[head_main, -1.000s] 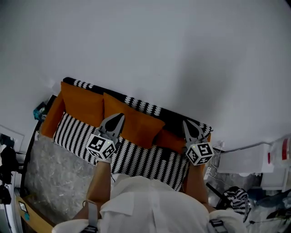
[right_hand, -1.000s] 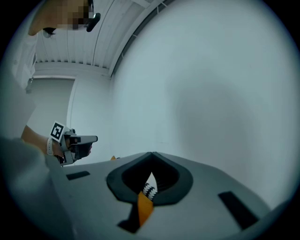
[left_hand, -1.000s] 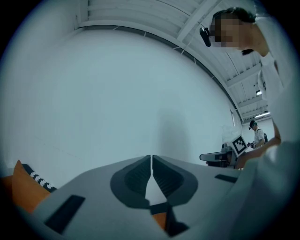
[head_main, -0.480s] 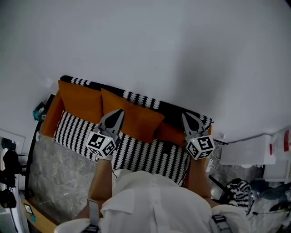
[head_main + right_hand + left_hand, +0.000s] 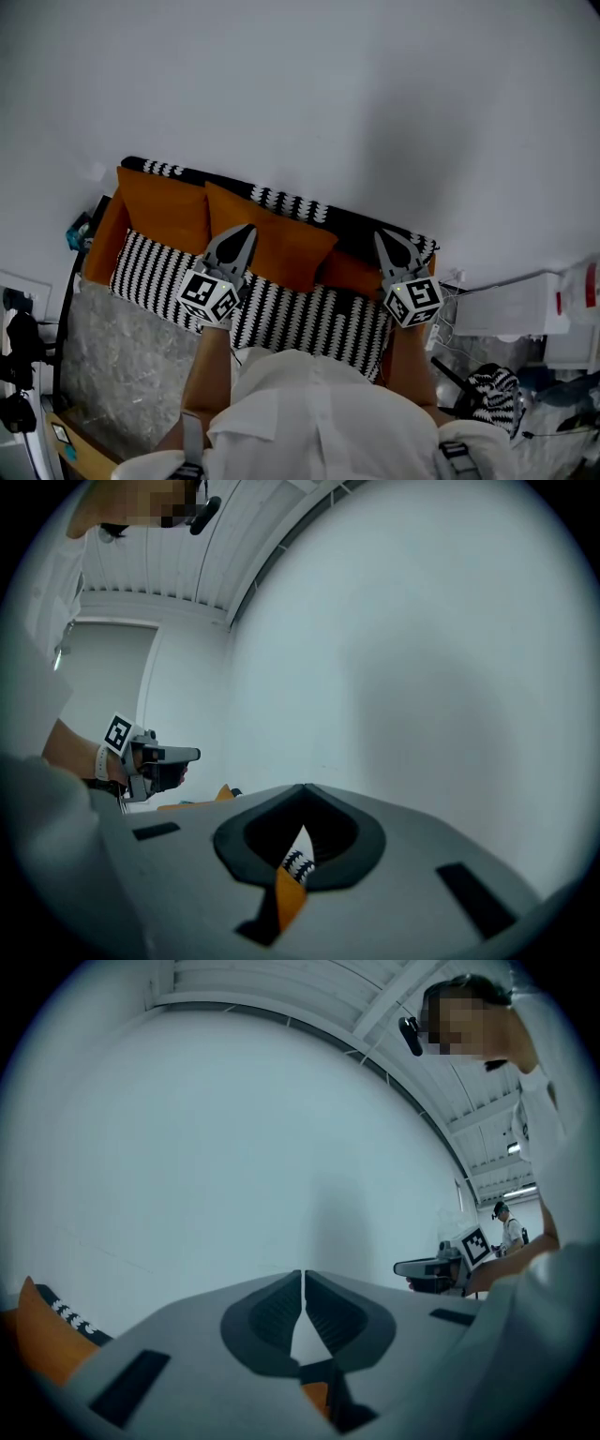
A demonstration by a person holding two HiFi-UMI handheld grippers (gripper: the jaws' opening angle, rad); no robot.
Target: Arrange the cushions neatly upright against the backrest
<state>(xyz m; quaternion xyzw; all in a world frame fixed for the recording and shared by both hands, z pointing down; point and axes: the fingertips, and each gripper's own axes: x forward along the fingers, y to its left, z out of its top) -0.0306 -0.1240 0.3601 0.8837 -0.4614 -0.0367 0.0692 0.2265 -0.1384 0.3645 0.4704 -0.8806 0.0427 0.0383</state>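
Observation:
A sofa with a black-and-white striped seat point(image 5: 155, 277) and patterned backrest point(image 5: 291, 204) stands by the wall. Three orange cushions lean on the backrest: a left one point(image 5: 164, 208), a middle one point(image 5: 281, 242) and a right one point(image 5: 349, 275), partly hidden. My left gripper point(image 5: 246, 229) hangs shut over the middle cushion's near edge, holding nothing. My right gripper point(image 5: 381, 235) is shut above the right cushion, also empty. In the left gripper view the jaws point(image 5: 303, 1275) meet in front of bare wall. In the right gripper view the shut jaws point(image 5: 306, 787) show orange cushion point(image 5: 289, 900) below them.
The white wall rises close behind the sofa. A white box point(image 5: 497, 323) and a striped bundle point(image 5: 492, 394) lie right of the sofa. Dark equipment point(image 5: 17, 347) stands at the left, beside a grey rug point(image 5: 122, 366). Another person point(image 5: 511, 1227) stands far off.
The head view has shifted slightly, so the sofa sits a little higher in frame. Both grippers stay shut in about the same spots over the cushions.

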